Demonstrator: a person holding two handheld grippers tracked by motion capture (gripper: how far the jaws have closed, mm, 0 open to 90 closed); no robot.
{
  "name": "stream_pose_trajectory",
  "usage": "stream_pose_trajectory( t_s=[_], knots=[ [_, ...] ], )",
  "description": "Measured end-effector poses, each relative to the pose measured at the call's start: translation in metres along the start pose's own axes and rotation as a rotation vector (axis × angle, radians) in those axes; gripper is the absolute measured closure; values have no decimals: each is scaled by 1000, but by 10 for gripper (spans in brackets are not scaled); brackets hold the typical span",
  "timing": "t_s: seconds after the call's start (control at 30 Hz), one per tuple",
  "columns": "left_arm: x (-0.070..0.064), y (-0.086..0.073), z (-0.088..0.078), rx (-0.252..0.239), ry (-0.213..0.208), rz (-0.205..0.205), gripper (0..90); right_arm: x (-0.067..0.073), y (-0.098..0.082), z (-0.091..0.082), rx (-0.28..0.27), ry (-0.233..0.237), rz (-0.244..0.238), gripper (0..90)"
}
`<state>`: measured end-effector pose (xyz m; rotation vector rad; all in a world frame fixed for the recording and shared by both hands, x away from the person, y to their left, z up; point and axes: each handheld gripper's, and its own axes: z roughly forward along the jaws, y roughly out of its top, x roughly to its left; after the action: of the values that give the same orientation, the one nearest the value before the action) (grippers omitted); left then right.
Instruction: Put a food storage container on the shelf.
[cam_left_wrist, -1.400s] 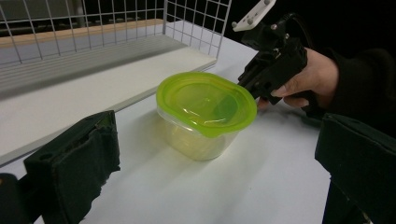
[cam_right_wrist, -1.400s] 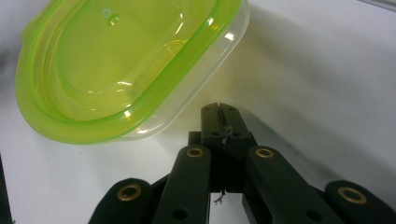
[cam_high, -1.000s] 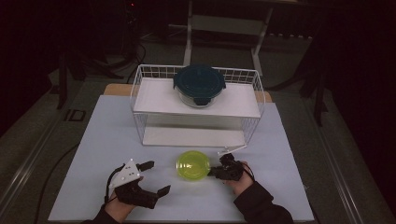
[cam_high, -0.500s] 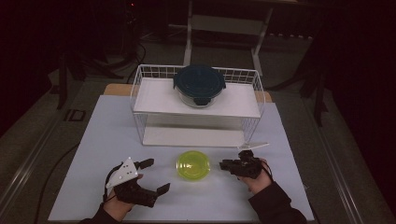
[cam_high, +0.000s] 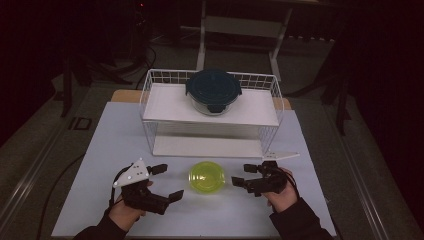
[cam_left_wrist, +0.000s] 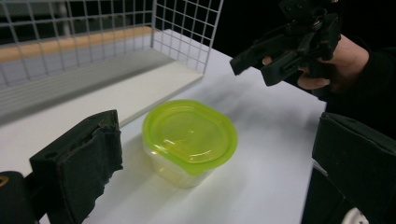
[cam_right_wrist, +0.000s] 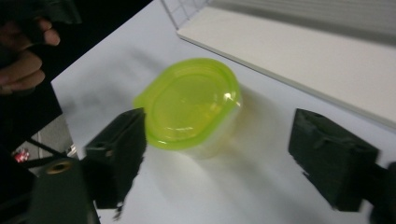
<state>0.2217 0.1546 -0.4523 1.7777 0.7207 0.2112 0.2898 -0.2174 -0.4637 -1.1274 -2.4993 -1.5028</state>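
A small clear plastic tub with a lime-green snap-on lid (cam_high: 207, 177) sits on the white table (cam_high: 100, 150), just in front of the white wire rack (cam_high: 150, 95) and between the two grippers. The left gripper (cam_high: 165, 182) has its fingers (cam_left_wrist: 79, 163) spread wide, holding nothing; the right gripper (cam_high: 245, 174) is likewise spread and empty, pointing toward the tub. A round glass container with a dark teal lid (cam_high: 214, 90) rests on the rack's upper shelf. The tub looks empty and light (thin-walled, probably somewhat flexible), so it may slide or squash; a gentle hold across the body just under the lid's rim seems safest.
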Motion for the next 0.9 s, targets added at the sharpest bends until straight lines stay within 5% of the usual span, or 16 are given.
stream_pose_trajectory(
  t_s=[0.17, 0.47, 0.67, 0.77, 0.9],
  knots=[
    [5, 15, 5, -6, -38, -52, 11, 5, 10, 0, -50, 25, 0, 175],
    [14, 26, 19, 7, -29, -47, 12, -1, 21, 6, -75, 11, 23, 175],
    [29, 29, 32, 45, -43, -141, 12, -5, 26, 15, -76, -6, -7, 148],
    [35, 29, 40, 61, -52, -195, 12, -6, 29, 17, -92, 2, 13, 146],
    [44, 26, 52, 103, -60, -282, 12, -10, 31, 25, -22, 22, 87, 150]
  ],
)
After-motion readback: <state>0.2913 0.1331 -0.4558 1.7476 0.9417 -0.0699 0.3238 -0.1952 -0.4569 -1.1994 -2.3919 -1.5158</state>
